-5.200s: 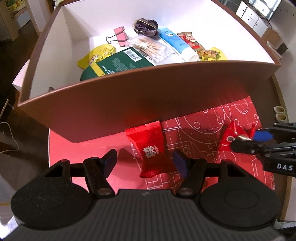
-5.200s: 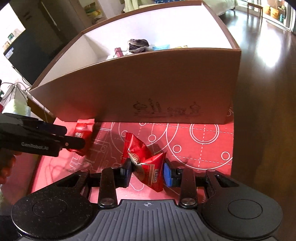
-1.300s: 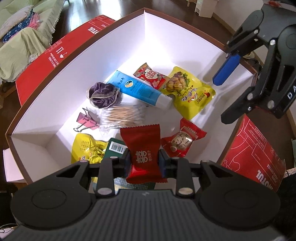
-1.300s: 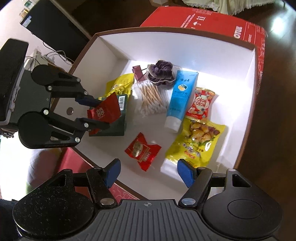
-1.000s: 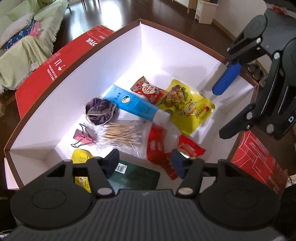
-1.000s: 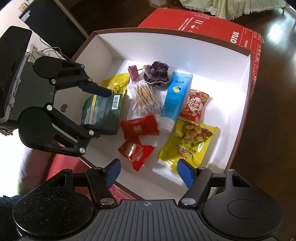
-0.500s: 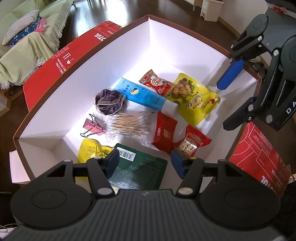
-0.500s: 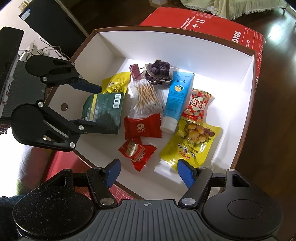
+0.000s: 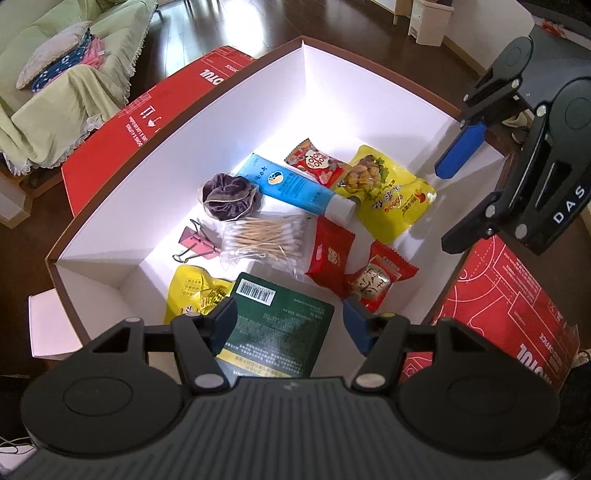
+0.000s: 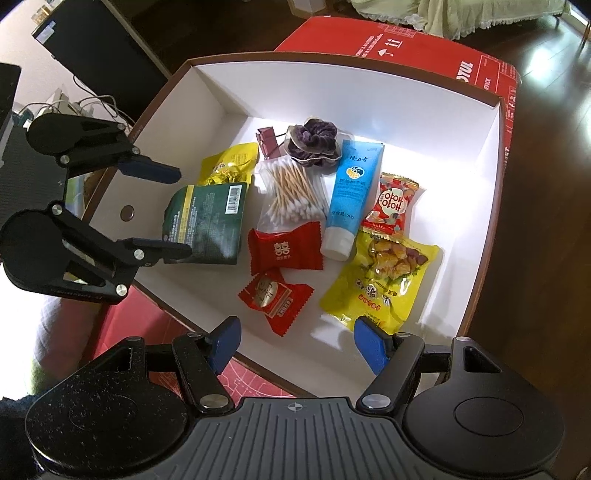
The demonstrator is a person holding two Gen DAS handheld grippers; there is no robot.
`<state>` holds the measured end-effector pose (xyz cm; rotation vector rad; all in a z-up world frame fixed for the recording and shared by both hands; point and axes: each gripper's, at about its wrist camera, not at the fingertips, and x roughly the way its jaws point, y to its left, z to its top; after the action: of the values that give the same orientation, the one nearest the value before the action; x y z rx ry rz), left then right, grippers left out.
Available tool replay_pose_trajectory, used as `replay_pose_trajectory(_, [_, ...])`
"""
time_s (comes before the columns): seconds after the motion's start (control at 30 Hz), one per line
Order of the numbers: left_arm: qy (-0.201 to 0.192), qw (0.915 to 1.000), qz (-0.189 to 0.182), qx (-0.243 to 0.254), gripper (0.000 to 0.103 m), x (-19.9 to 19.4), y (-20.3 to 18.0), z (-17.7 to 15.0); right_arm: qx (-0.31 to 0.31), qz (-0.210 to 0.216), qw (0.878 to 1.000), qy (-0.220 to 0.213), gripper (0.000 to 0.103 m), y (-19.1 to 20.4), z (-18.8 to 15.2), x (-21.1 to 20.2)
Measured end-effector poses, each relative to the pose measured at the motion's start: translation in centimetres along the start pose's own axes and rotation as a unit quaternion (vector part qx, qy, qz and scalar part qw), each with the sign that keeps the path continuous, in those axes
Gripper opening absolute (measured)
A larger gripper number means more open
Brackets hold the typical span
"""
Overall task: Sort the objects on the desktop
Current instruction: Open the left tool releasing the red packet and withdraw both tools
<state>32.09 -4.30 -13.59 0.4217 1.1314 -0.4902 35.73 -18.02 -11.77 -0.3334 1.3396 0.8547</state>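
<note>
Floorboards (image 9: 229, 26) of dark wood surround a red printed mat (image 9: 495, 291) under the white-lined box (image 10: 491, 155). Left gripper (image 9: 290, 319) and right gripper (image 10: 297, 343) both hang above it, jaws apart and empty. Ahead of the right gripper lie two red candies (image 10: 284, 249), touching. A draped sofa (image 9: 70, 85) stands beyond.

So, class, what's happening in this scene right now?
A person is sorting small items into a box. Both the left hand-held gripper and the right hand-held gripper hover open and empty above it. Two red candy packets lie inside among snacks, cotton swabs and a blue tube.
</note>
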Motion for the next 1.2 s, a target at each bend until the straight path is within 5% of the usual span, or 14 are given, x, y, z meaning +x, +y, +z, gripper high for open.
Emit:
replay_pose_trajectory(0.57, [-0.002, 0.9981, 0.051, -0.033, 0.071, -3.0, -0.1, -1.2, 0.042, -0.023, 0.998, -0.031, 0.071, 0.3, -0.8, -0.9])
replay_pose_trajectory(1.2, [-0.043, 0.9852, 0.108, -0.126, 0.079, -7.8, -1.7, -2.9, 0.116, -0.091, 0.983, -0.111, 0.071, 2.5, -3.9, -2.1])
